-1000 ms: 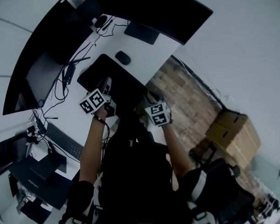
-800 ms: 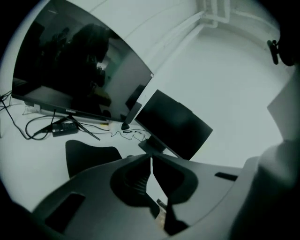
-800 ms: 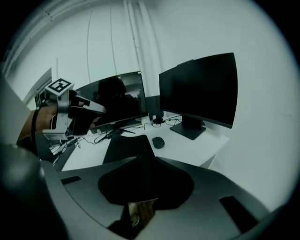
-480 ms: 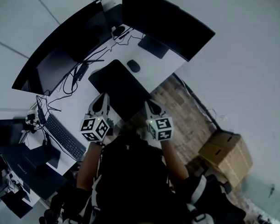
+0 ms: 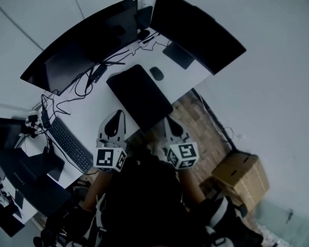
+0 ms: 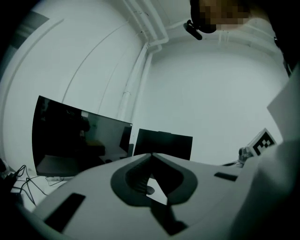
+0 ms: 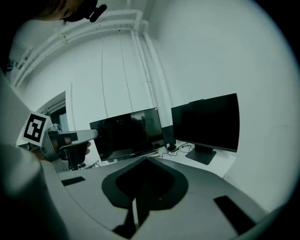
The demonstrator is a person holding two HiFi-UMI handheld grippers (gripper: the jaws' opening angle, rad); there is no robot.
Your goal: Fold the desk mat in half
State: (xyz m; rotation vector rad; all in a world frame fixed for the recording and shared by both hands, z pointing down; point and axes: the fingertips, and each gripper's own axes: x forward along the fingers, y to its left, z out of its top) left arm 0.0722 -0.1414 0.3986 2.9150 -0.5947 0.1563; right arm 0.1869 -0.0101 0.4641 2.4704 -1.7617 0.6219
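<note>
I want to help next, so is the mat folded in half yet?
Hard to tell. The desk mat lies flat on the white desk as one dark rectangle, and the head view shows no raised flap or fold line. Nothing is in hand: the left gripper and right gripper are shut and empty near its front edge. If it's unfolded, the whole fold remains.

I hold my left gripper (image 5: 119, 114) and right gripper (image 5: 169, 119) close in front of my chest, side by side and apart, both noses pointing to the far side. In the left gripper view the jaws of the left gripper (image 6: 151, 155) meet tip to tip. In the right gripper view the jaws of the right gripper (image 7: 146, 159) are likewise pressed together. The left cube (image 5: 111, 159) and the right cube (image 5: 182, 155) sit at the near ends, just above my wrists.
</note>
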